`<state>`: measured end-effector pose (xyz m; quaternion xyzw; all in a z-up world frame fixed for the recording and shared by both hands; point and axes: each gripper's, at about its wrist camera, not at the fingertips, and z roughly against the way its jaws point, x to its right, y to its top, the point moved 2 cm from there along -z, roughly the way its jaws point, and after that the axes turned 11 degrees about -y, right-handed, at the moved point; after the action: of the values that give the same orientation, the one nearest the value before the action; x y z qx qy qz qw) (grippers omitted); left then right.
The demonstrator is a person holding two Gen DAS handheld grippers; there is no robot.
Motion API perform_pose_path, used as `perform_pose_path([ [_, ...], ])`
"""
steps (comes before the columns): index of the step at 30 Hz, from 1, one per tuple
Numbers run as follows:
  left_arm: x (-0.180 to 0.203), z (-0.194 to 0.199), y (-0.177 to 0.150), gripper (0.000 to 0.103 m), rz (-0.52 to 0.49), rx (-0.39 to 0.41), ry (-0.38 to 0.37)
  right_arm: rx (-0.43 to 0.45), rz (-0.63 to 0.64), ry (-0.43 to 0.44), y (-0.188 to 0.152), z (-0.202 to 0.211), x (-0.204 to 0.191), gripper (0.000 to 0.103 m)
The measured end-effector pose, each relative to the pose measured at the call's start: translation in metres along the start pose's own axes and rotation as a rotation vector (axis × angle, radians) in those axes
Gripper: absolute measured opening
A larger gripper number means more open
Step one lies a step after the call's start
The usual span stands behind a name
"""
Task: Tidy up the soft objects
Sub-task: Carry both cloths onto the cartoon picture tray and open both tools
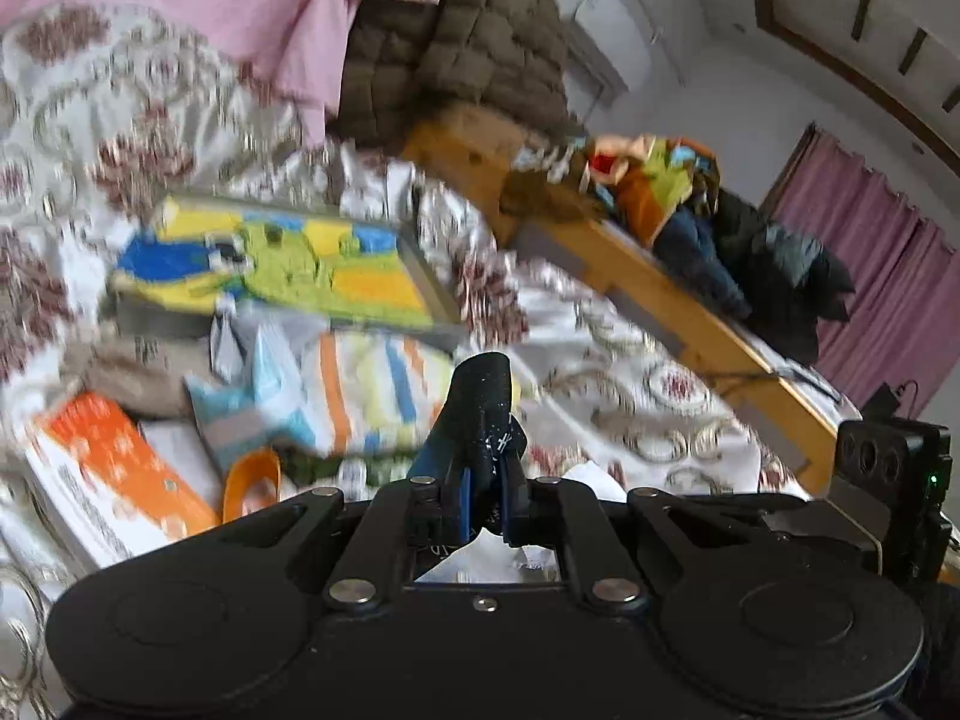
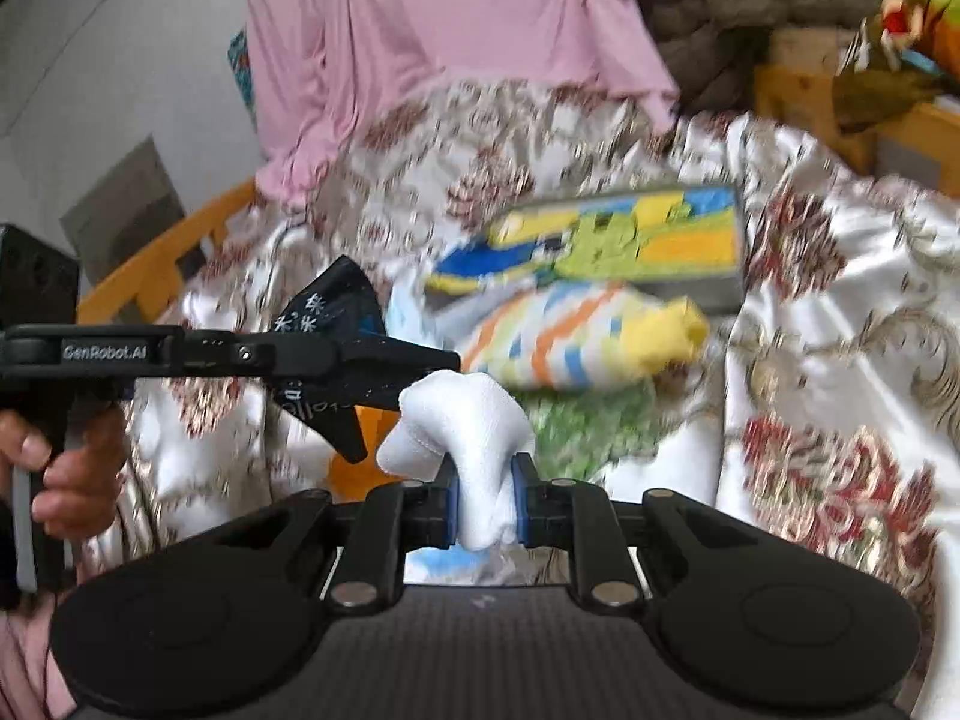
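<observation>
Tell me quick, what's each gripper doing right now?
Left gripper: shut on a black sock.
Right gripper: shut on a white sock.

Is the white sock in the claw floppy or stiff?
Probably floppy: the white sock bulges and folds above the right claw pinching it. It looks light and soft, so it likely won't slip from the pads.

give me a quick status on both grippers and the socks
Left gripper shut on black sock. Right gripper shut on white sock. Nothing blocking.
</observation>
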<state>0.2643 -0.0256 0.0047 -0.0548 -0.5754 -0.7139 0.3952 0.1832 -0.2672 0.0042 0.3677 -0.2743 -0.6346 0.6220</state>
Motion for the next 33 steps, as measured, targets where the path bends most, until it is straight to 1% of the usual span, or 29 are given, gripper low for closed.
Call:
perform_pose_path([
  [3, 0.007, 0.005, 0.008, 0.01, -0.012, 0.062, 0.015, 0.059, 0.011, -0.051, 0.011, 0.003, -0.004, 0.019],
  [7, 0.01, 0.008, 0.018, 0.01, -0.024, 0.121, 0.063, 0.136, 0.041, -0.101, 0.029, 0.006, -0.014, 0.019],
  [11, 0.009, 0.006, 0.034, 0.01, -0.026, 0.171, 0.102, 0.206, 0.115, -0.148, 0.05, 0.002, -0.024, 0.019],
  [15, -0.001, -0.005, 0.058, 0.01, -0.033, 0.184, 0.128, 0.245, 0.146, -0.174, 0.078, -0.022, -0.023, 0.019],
  [19, -0.026, -0.029, 0.089, 0.01, -0.043, 0.2, 0.157, 0.273, 0.129, -0.186, 0.107, -0.07, -0.01, 0.019],
  [25, -0.08, -0.088, 0.13, 0.01, -0.048, 0.178, 0.211, 0.252, 0.04, -0.208, 0.137, -0.149, 0.026, 0.019],
  [30, -0.119, -0.145, 0.154, 0.01, -0.003, 0.15, 0.223, 0.178, -0.021, -0.219, 0.149, -0.205, 0.052, 0.019],
  [33, -0.139, -0.171, 0.157, 0.01, 0.034, 0.126, 0.223, 0.128, -0.036, -0.235, 0.152, -0.231, 0.064, 0.019],
])
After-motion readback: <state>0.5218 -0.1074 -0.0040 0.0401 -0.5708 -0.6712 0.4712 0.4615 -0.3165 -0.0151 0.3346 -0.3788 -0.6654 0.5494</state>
